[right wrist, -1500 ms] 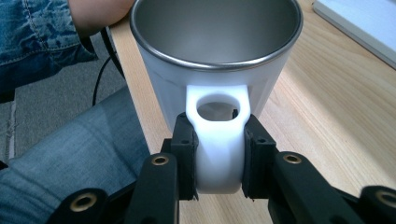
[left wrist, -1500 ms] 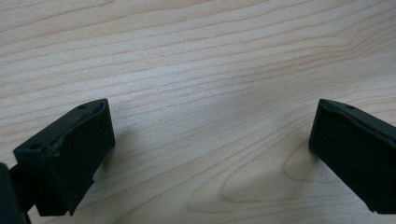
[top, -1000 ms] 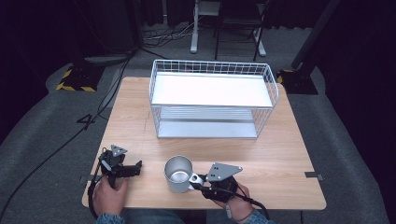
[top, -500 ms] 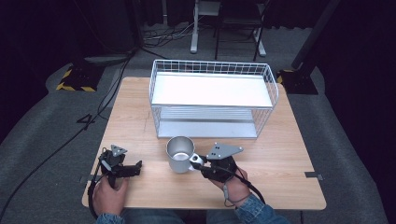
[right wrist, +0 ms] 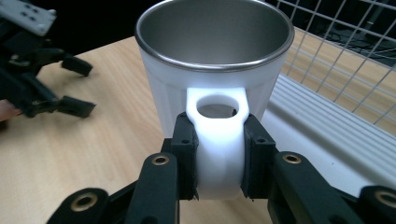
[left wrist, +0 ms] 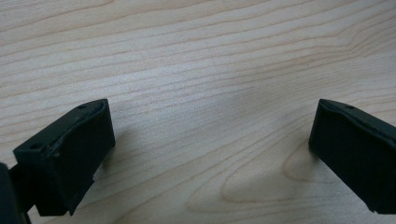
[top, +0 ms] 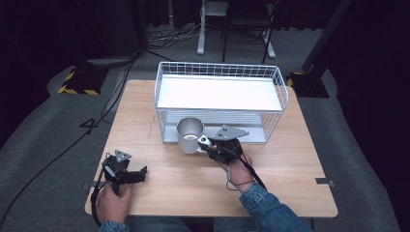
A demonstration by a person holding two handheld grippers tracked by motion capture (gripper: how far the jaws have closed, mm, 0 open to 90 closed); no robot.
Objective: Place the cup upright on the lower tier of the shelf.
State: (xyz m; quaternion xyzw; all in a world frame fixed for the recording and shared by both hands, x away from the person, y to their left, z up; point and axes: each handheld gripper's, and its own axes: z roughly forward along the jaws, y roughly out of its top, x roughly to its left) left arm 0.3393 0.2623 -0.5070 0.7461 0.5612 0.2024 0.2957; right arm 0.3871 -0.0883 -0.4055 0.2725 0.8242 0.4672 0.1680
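Observation:
A white mug (top: 189,136) with a steel inside stands upright, just in front of the wire basket (top: 220,72). My right gripper (top: 204,143) is shut on the mug's white handle (right wrist: 219,121), one jaw pressing each side, and the mug (right wrist: 215,56) opens upward. Whether its base touches the table is hidden. My left gripper (top: 142,174) rests low at the table's front left, open, with bare wood between its two jaws (left wrist: 210,149). It appears as a dark shape (right wrist: 70,86) at the left of the right gripper view.
The white wire basket has a white shelf on top and a ribbed floor (right wrist: 327,140) below, close to the mug's right side. The wooden table (top: 290,188) is bare wood in front of it. Cables and chair legs lie on the floor beyond.
My right gripper has carried the mug away from the front edge, up to the basket's front. The left gripper has stayed put.

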